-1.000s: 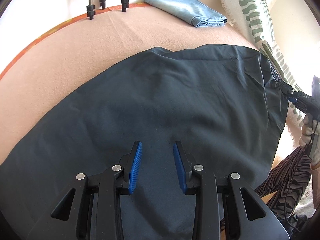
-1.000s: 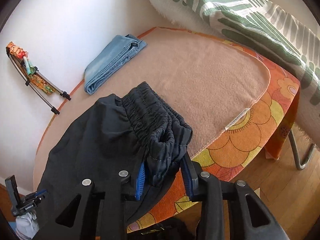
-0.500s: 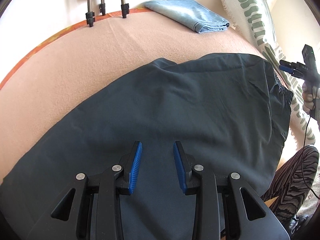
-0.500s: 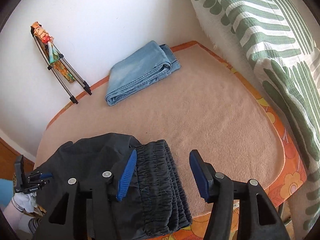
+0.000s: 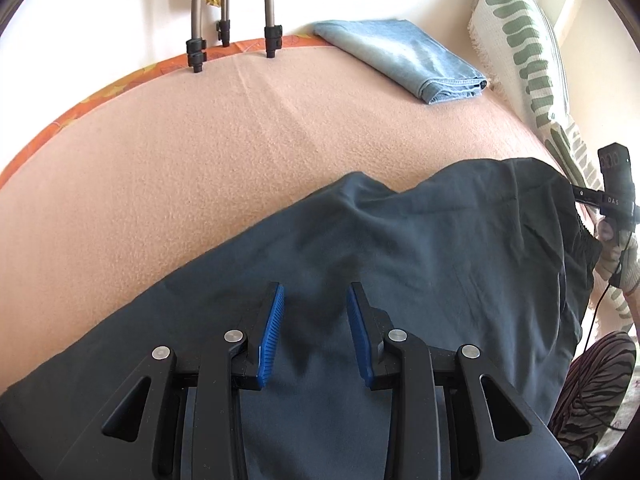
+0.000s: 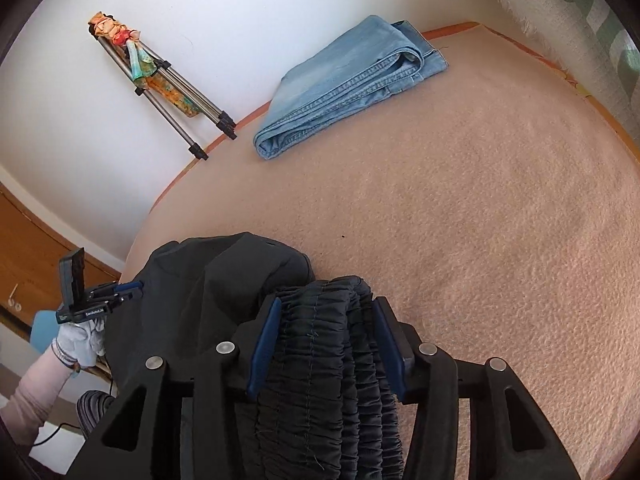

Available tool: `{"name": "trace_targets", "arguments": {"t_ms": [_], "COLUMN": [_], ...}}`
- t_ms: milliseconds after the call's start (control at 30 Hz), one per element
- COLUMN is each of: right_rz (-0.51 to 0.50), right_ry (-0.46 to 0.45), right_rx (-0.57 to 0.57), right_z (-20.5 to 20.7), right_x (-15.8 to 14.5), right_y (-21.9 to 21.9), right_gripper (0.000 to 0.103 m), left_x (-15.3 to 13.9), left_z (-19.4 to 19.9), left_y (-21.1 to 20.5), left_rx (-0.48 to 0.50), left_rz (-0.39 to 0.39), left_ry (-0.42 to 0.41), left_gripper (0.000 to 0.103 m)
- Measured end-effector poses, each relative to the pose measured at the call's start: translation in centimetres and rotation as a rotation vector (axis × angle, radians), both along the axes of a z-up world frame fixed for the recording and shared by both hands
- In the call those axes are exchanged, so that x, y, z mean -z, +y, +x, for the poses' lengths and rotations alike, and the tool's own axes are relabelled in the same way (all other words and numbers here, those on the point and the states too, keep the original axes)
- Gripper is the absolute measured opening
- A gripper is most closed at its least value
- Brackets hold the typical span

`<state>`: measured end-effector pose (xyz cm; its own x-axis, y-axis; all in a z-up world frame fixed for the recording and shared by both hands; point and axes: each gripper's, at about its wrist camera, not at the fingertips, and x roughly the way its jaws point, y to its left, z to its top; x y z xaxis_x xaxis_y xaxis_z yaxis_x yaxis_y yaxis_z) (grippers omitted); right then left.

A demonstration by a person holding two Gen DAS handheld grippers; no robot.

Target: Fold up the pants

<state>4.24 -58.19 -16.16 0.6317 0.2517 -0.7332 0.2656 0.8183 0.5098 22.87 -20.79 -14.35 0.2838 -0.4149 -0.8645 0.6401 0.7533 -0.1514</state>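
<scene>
Dark grey pants [image 5: 400, 260] lie spread on a peach blanket [image 5: 200, 140]. My left gripper [image 5: 316, 300] hovers open just above the middle of the cloth, holding nothing. In the right wrist view the gathered elastic waistband [image 6: 324, 344] sits between the blue pads of my right gripper [image 6: 326, 312]; the jaws stand wide on either side of it, open. The right gripper also shows in the left wrist view [image 5: 600, 200] at the pants' right edge.
Folded light-blue jeans [image 5: 404, 60] lie at the far side of the blanket, also in the right wrist view [image 6: 348, 84]. Tripod legs [image 5: 232, 8] lean on the white wall. A green-patterned pillow [image 5: 528, 52] stands at the right.
My right gripper let go of the waistband, lifted, then came back down with open jaws around it. The pants slid nearer in the left wrist view.
</scene>
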Motion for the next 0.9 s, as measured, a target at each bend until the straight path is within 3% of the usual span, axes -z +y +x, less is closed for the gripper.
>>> {"name": "trace_targets", "arguments": {"t_ms": [67,233,367,533,600,667,800,900], "right_rz": [-0.014,-0.233,-0.262,-0.250,-0.264,-0.268,-0.265,-0.303], "right_ry": [-0.031,-0.072,-0.044,-0.033,-0.027,-0.022,-0.027,-0.019], "right_rx": [0.005,0.077,0.069,0.086,0.081,0.084,0.107,0.143], "right_z": [-0.7,-3.2,-3.5,-3.2,-3.0,-2.8,-2.9,-3.5], "right_x": [-1.2,-5.0,-4.7,-4.6,-4.5,-4.4,-4.2,-4.4], "right_y": [0.6,2.1,2.6,2.1,2.3,2.4,2.5,2.6], "right_gripper": [0.024,0.019,0.019,0.019,0.019,0.019,0.019,0.018], "left_x": [-0.8,-0.7,1.4,2.3,2.4,2.4,1.7,0.3], "left_z": [1.0,3.7,5.0,3.6,3.1,2.8,1.9,2.3], "left_y": [-0.5,-3.9,-6.4,-7.5,-7.7,-7.9,-8.0,-6.6], "left_rx": [-0.010,0.001,0.015,0.066,0.075,0.090,0.077,-0.036], "left_rz": [-0.027,-0.037,-0.023,0.009,0.023,0.016,0.005,-0.035], "left_ry": [-0.011,-0.017,0.055,0.006,-0.047,-0.068,-0.136,-0.209], "left_gripper": [0.031,0.043,0.043,0.043,0.039,0.004,0.001,0.000]}}
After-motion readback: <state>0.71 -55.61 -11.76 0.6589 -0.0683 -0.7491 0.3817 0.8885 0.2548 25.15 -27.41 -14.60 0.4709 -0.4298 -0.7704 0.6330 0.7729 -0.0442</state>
